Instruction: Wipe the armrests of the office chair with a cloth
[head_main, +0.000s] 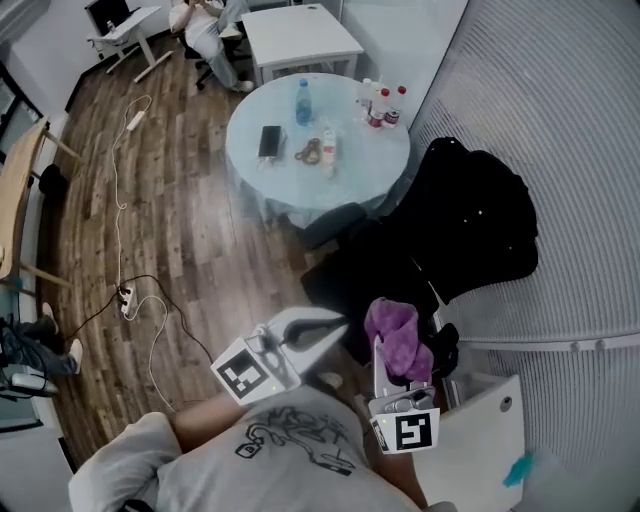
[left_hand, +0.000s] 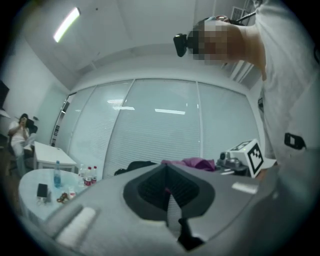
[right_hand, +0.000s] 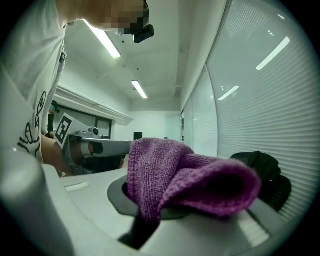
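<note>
- Wooden floor (head_main: 190, 240) all round; round glass table (head_main: 250, 130) at 12 o'clock, with bottles (head_main: 382, 105) and a phone (head_main: 270, 141) on top.
- Black office chair (head_main: 345, 275) just below centre, dark jacket (head_main: 480, 215) draped over it toward 3 o'clock.
- Left gripper (head_main: 335, 325) at 6 o'clock, jaws pressed together with nothing between them, tips at the chair's near edge.
- Right gripper (head_main: 385, 350) at 5 o'clock, clamped on a purple cloth (head_main: 395, 330) bunched above the jaws, beside the chair.

Round table (head_main: 350, 165): bottle (head_main: 303, 102), phone (head_main: 270, 141); power strip (head_main: 125, 297) on floor.
</note>
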